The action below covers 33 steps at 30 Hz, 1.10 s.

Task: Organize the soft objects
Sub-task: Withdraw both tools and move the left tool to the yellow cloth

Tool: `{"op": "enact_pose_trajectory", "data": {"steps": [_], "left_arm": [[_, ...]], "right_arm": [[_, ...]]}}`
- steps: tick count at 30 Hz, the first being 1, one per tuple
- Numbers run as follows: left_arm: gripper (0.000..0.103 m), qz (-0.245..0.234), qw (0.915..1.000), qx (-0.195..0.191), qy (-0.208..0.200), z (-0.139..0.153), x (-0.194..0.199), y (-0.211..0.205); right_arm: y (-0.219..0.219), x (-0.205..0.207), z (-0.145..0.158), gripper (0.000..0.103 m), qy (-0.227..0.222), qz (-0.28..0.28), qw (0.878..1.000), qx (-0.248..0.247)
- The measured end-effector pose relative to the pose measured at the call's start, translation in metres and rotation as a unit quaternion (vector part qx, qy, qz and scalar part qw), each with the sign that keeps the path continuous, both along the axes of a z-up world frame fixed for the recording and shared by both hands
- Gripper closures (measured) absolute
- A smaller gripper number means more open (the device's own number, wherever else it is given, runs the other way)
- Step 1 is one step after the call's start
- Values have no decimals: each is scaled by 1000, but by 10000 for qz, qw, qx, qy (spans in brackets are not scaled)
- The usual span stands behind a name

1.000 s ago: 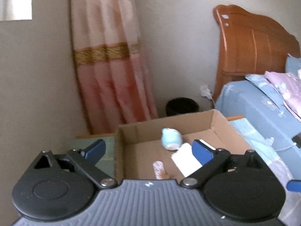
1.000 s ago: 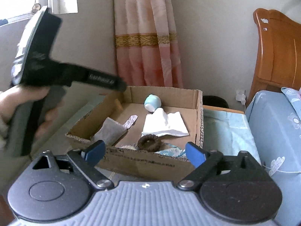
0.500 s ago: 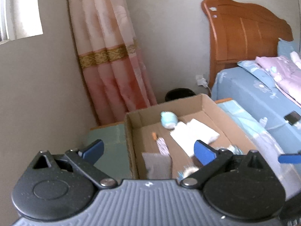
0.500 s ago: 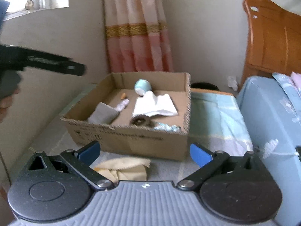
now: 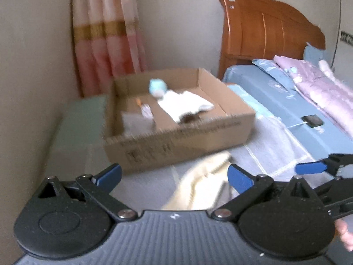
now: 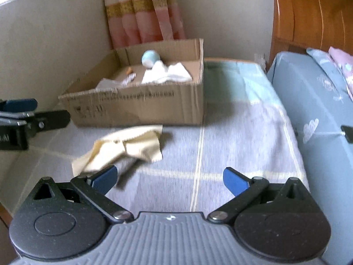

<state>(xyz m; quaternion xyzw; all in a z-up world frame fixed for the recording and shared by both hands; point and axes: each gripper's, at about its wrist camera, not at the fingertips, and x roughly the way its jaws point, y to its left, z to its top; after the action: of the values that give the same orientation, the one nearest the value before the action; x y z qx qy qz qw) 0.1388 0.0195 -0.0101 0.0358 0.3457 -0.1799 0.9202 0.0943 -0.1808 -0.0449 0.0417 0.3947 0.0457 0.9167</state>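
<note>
Left gripper and right gripper, both with jaws spread and empty, above the mat. Cream cloth lies crumpled just before the box, which holds a white cloth.

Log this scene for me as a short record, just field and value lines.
surface: striped cloth-covered table
container: open cardboard box
in box: white cloth, pale blue round item
outside box: cream cloth, crumpled in front of the box
left gripper: open, empty
right gripper: open, empty
</note>
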Motion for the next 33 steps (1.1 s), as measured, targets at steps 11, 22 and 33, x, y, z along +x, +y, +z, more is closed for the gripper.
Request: {"op": "enact_pose_trajectory", "data": {"steps": [11, 22, 33], "left_arm": [[21, -381, 9985, -87, 376, -38, 13, -20], [45, -326, 9962, -398, 703, -61, 35, -18], [84, -346, 9960, -559, 612, -51, 26, -20]], "right_arm": [[-4, 1, -12, 0, 208, 61, 9996, 160], [-10, 7, -18, 0, 262, 0, 9991, 334], [-6, 9, -21, 0, 316, 33, 9991, 290]]}}
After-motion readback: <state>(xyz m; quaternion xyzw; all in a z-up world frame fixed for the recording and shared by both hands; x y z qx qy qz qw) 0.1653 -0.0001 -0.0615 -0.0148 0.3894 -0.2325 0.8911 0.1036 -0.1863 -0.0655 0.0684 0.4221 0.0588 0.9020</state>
